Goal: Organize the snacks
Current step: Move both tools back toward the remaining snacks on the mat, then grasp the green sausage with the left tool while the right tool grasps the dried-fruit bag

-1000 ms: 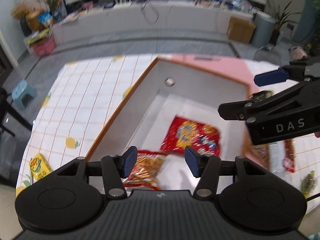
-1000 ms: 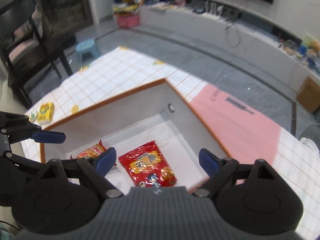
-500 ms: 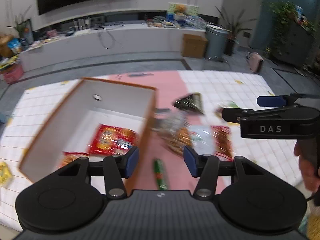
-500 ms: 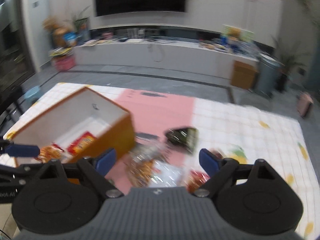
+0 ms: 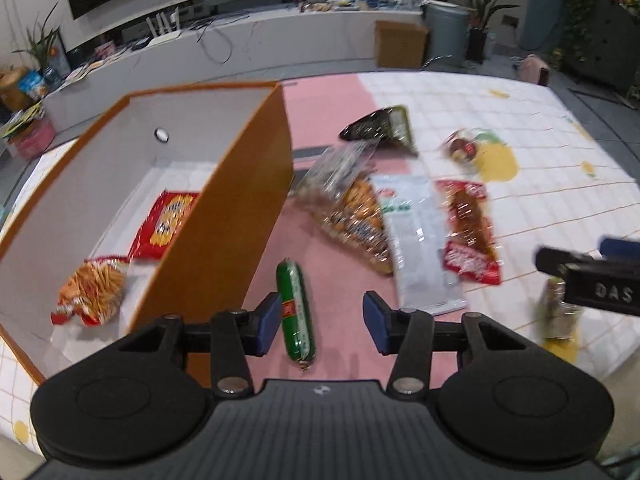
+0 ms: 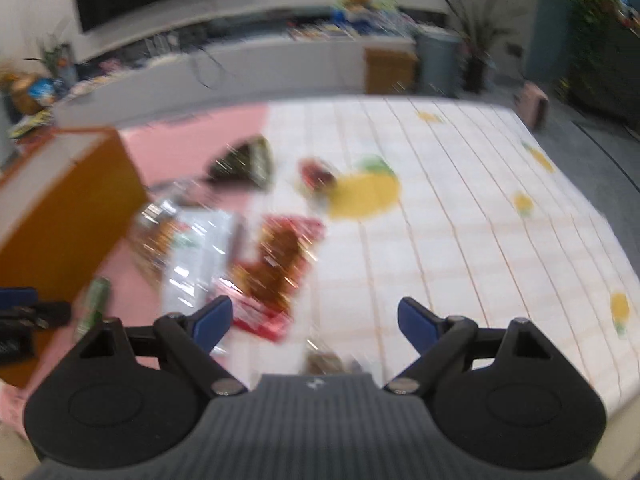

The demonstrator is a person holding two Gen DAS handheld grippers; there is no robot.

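An orange box (image 5: 224,216) with white inside holds a red snack bag (image 5: 168,224) and an orange stick-snack bag (image 5: 94,292). My left gripper (image 5: 320,322) is open and empty, low over a green sausage (image 5: 295,312) on the pink mat. Right of the box lie a clear cracker bag (image 5: 352,208), a white packet (image 5: 420,240), a red packet (image 5: 468,228), a dark packet (image 5: 380,126) and a small round snack (image 5: 464,146). My right gripper (image 6: 312,320) is open and empty above the red packet (image 6: 280,256); this view is blurred.
The table has a white checked cloth (image 5: 540,128) with yellow fruit prints. A small packet (image 5: 556,312) lies near the front right edge under the right gripper's arm (image 5: 592,280). A low white counter (image 5: 240,48) and a cardboard box (image 5: 400,44) stand beyond the table.
Both grippers have swung right, away from over the box to the loose snacks beside it. The left one has dropped closer to the green sausage. Both stay open and empty.
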